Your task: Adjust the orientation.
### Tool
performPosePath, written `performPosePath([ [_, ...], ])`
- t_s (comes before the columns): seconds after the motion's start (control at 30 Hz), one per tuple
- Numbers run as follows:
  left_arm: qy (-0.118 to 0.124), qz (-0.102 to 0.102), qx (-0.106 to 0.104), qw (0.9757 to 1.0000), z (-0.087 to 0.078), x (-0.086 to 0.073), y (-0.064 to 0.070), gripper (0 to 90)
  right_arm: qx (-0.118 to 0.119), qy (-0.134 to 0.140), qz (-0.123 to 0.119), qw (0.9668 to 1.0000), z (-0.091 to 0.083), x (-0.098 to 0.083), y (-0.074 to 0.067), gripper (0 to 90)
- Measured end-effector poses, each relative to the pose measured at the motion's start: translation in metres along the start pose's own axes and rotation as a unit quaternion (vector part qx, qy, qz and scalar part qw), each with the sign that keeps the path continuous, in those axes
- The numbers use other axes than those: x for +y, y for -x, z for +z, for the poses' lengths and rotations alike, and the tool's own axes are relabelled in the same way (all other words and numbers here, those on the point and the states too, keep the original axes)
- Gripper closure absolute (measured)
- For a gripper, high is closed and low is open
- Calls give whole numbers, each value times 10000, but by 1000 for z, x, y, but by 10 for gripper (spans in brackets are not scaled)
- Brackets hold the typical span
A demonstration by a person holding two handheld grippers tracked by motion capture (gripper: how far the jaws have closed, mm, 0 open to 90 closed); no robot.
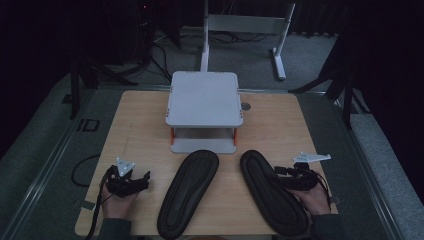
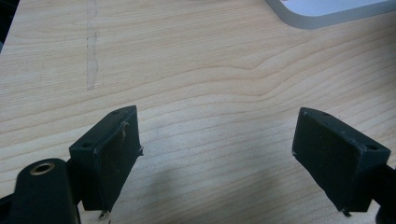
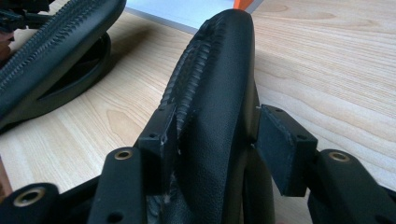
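right gripper (image 3: 212, 135) clamped on slipper (image 3: 219, 70)

Light wood-grain bench (image 1: 135, 125), bearing: one grey two-tier stand (image 1: 204, 97) at rear centre; two black slippers, left slipper (image 1: 189, 192) and right slipper (image 1: 272, 192), side by side in front.

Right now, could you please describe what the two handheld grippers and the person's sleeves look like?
Both grippers are black. The left gripper and the right gripper each carry a pale grey three-cornered plate on top. Their fingers are blocky, flat-faced black pads fixed to arms with brass-ringed holes. A dark cable trails from the left one. The sleeves are dark.
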State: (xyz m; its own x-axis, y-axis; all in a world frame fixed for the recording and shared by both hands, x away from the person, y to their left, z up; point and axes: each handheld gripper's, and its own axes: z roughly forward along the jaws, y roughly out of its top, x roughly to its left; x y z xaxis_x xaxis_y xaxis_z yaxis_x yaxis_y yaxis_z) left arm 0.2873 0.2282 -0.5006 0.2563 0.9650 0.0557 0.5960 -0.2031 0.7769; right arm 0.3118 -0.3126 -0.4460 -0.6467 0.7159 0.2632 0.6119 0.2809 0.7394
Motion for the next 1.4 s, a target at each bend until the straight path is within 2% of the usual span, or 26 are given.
performPosePath([
  [0.1, -5, 4, 5, 10000, 0, 0, 0, 154, 42, -79, 78, 9999, 1, 2, 4, 475],
  [0.2, -9, 11, 5, 10000, 0, 0, 0, 154, -130, -328, 101, 9993, 6, 1, 7, 425],
  [0.27, -9, 11, 11, 10000, 0, 0, 0, 154, -38, -316, 191, 9993, 8, 0, 10, 420],
  [0.33, -22, 23, 5, 10000, 1, 0, 0, 156, -28, -348, 162, 9993, 9, 1, 10, 448],
  [0.43, -29, 39, 20, 10000, 1, 0, 1, 157, -141, -414, -124, 9990, 9, 6, 5, 493],
  [0.57, 1, 31, 22, 10000, 0, 0, 0, 181, -233, -504, -564, 9969, 7, 16, -2, 509],
  [0.7, 22, 22, 16, 10000, -1, 0, 0, 190, -246, -422, -715, 9962, 3, 32, 0, 561],
  [0.73, 17, 23, 16, 10000, -1, 0, 0, 190, -239, -369, -722, 9964, 2, 38, 2, 648],
  [0.77, 7, 22, 12, 10000, 0, 0, 0, 190, -240, -284, -718, 9967, -1, 41, 3, 873],
  [0.8, -3, 30, 14, 10000, 0, 0, 0, 190, -257, -115, -662, 9974, -4, 46, 6, 820],
  [0.83, -1, 31, 15, 10000, 0, 0, 0, 190, -159, -47, -576, 9982, -7, 50, 10, 818],
  [0.87, 6, 25, 12, 10000, 0, 0, 0, 190, -119, -65, -562, 9983, -7, 54, 12, 776],
  [0.9, 10, 21, 16, 10000, 0, 0, 0, 190, -112, -206, -552, 9982, -5, 55, 14, 717],
  [0.97, 22, 19, 17, 10000, -1, 0, 0, 190, -226, -281, -501, 9981, -1, 54, 16, 652],
  [1.03, 22, 1, 18, 10000, -1, 0, 0, 190, -269, -247, -383, 9986, 0, 49, 19, 554],
  [1.13, 8, 15, 19, 10000, 0, 0, 0, 190, -321, -208, -271, 9989, -2, 43, 23, 507],
  [1.17, 4, 20, 11, 10000, 0, 0, 0, 190, -350, -222, -133, 9991, -6, 34, 27, 453],
  [1.33, 8, 24, 20, 10000, 0, 0, 0, 190, -447, -242, 111, 9986, -16, 19, 34, 397],
  [1.4, 4, 36, 18, 10000, 0, 0, 1, 191, -595, -292, 273, 9974, -23, 10, 40, 355],
])
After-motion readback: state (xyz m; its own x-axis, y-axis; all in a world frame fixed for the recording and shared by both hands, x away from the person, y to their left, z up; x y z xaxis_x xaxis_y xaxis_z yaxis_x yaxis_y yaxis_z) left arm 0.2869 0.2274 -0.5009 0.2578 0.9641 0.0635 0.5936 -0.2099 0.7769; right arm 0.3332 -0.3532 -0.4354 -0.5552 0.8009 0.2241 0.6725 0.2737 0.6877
